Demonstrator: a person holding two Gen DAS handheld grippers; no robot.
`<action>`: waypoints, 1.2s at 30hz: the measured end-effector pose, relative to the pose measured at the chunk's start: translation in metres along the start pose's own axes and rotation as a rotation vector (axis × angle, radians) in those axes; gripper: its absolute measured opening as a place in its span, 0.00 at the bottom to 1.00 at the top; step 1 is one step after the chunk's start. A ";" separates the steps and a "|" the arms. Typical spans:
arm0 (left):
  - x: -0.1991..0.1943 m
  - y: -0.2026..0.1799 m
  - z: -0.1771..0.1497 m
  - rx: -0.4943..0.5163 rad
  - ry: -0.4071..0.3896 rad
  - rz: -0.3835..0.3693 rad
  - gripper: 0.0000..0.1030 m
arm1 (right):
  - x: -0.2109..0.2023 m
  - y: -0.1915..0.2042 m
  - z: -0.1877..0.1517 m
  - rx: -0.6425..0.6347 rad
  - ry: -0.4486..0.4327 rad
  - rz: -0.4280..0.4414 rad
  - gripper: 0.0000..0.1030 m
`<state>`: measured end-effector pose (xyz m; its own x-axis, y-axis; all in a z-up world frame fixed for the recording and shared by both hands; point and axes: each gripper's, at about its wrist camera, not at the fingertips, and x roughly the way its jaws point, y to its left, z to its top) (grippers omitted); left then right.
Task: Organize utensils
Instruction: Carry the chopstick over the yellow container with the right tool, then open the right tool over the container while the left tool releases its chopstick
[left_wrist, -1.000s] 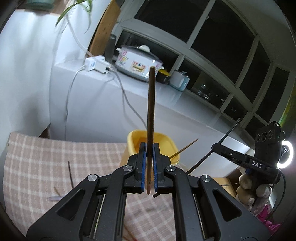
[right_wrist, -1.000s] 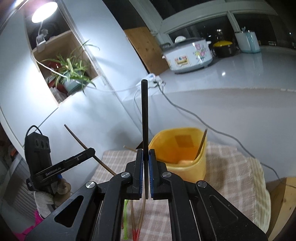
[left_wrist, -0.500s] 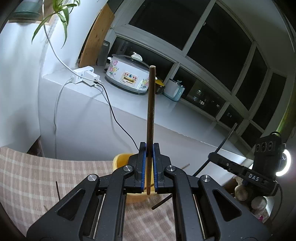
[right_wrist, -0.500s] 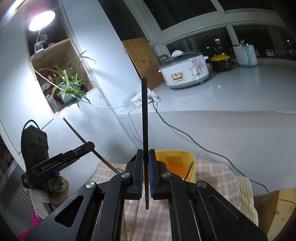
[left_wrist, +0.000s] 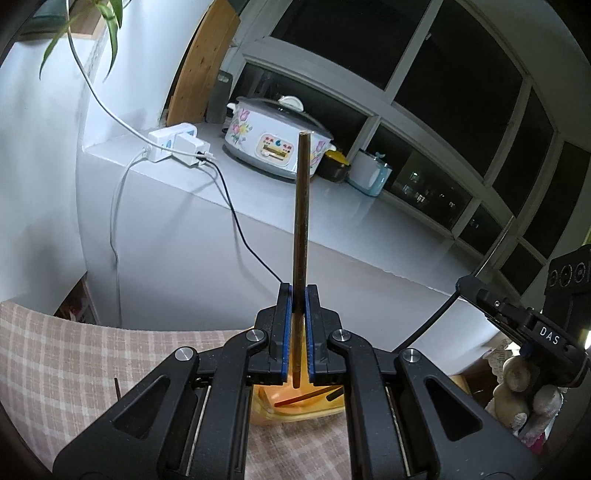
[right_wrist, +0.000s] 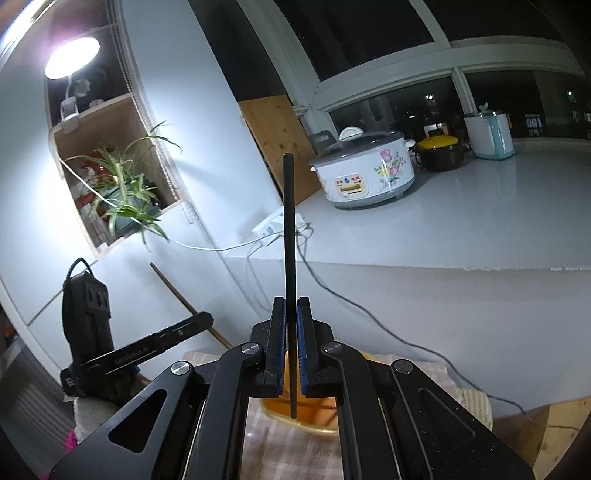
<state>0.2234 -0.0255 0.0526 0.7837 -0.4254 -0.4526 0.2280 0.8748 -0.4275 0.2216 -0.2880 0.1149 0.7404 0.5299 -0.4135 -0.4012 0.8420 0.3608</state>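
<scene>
- The left gripper (left_wrist: 299, 295) is clamped on a brown chopstick (left_wrist: 301, 221), held upright between the blue pads. Most of the stick's length stands above the jaws and a short end hangs below them.
- The right gripper (right_wrist: 291, 306) is clenched on a black chopstick (right_wrist: 289, 229) in the same upright attitude (lower tip visible below the pads).
- The yellow container (left_wrist: 295, 406) sits on the checked cloth (left_wrist: 74, 354), directly beneath the left gripper's jaws. In the right wrist view the same container appears under the black stick's lower tip.
- At least one reddish stick already lies inside the container, so it serves as the collection point for utensils.
- Reason for the grip: a vertical hold with the lower tip over the opening should let each stick drop or slide straight in without striking the rim.
- Both grippers hover above the container. Whether either tip is already inside the rim cannot be determined.
- A thin dark stick (left_wrist: 117, 387) remains loose on the cloth to the left, judged to be pending work.
- Judged risk: two sticks converging on one opening may collide, so staggered lowering is advisable.
</scene>
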 end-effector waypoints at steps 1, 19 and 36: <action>0.004 0.002 0.000 -0.002 0.005 0.003 0.04 | 0.002 -0.001 0.000 0.001 0.004 -0.001 0.04; 0.044 0.003 -0.008 0.025 0.098 0.045 0.04 | 0.049 -0.014 -0.028 -0.021 0.137 -0.052 0.04; 0.044 -0.011 -0.017 0.059 0.117 0.042 0.04 | 0.051 -0.006 -0.051 -0.068 0.180 -0.079 0.04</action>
<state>0.2462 -0.0576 0.0241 0.7215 -0.4092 -0.5586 0.2325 0.9030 -0.3612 0.2344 -0.2608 0.0493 0.6650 0.4667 -0.5831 -0.3857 0.8832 0.2669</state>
